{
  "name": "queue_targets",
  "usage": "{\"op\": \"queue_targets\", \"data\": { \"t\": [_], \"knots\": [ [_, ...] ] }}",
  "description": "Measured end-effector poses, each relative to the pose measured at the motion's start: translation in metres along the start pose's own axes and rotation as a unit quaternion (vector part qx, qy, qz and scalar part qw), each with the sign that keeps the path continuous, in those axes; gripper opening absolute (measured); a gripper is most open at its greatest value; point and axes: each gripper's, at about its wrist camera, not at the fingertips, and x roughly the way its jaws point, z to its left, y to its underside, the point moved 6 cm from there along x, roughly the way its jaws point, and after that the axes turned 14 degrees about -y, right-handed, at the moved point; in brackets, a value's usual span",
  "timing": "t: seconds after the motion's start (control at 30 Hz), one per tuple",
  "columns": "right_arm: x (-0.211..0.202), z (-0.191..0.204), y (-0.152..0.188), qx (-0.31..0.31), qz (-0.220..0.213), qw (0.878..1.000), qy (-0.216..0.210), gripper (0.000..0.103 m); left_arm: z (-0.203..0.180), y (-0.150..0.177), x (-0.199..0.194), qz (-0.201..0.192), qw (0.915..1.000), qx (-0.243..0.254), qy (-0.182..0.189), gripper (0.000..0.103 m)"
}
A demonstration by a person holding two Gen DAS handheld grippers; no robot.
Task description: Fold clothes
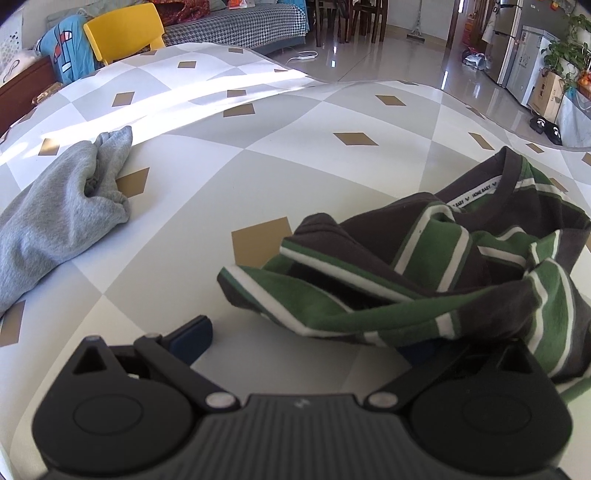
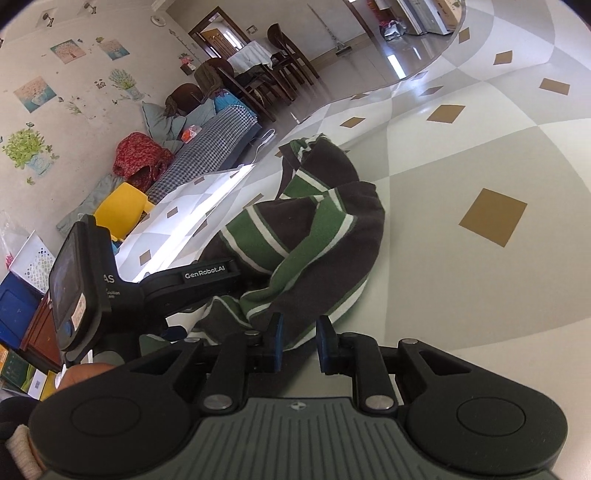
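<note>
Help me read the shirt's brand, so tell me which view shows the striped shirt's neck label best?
The left wrist view: the striped shirt faces it with the collar open and the neck label readable. The right wrist view shows only bunched stripes, no label.

Home: sofa [image 1: 236,26], dining chairs [image 2: 284,62]

Legible markings were few. The neck tape of the striped shirt [image 1: 436,266] read "HOME BABY", repeated along the collar. The left gripper [image 2: 173,332] body, seen from the right wrist, bore "GenRobot.AI" on its arm and the partial letters "AS" beside its screen.
</note>
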Motion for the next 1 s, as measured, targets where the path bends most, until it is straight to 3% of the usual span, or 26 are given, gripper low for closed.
{"op": "queue_targets", "data": {
  "t": [0.2, 0.47, 0.77, 1.0],
  "knots": [
    [-0.010, -0.016, -0.011, 0.033, -0.015, 0.999, 0.018, 0.028, 0.001, -0.012, -0.001, 0.019, 0.9992, 0.034, 0.006, 0.103],
    [-0.007, -0.024, -0.046, 0.038, -0.005, 0.999, 0.007, 0.036, -0.007, -0.018, -0.044, -0.013, 0.9878, 0.146, 0.051, 0.103],
    [0.017, -0.050, -0.085, 0.036, 0.014, 0.999, 0.016, 0.039, -0.011, -0.007, -0.050, -0.022, 0.9868, 0.142, 0.074, 0.103],
    [0.037, -0.069, -0.083, 0.081, 0.025, 0.996, 0.005, 0.040, -0.018, -0.001, -0.040, -0.005, 0.9863, 0.146, 0.077, 0.103]
  ]
}}
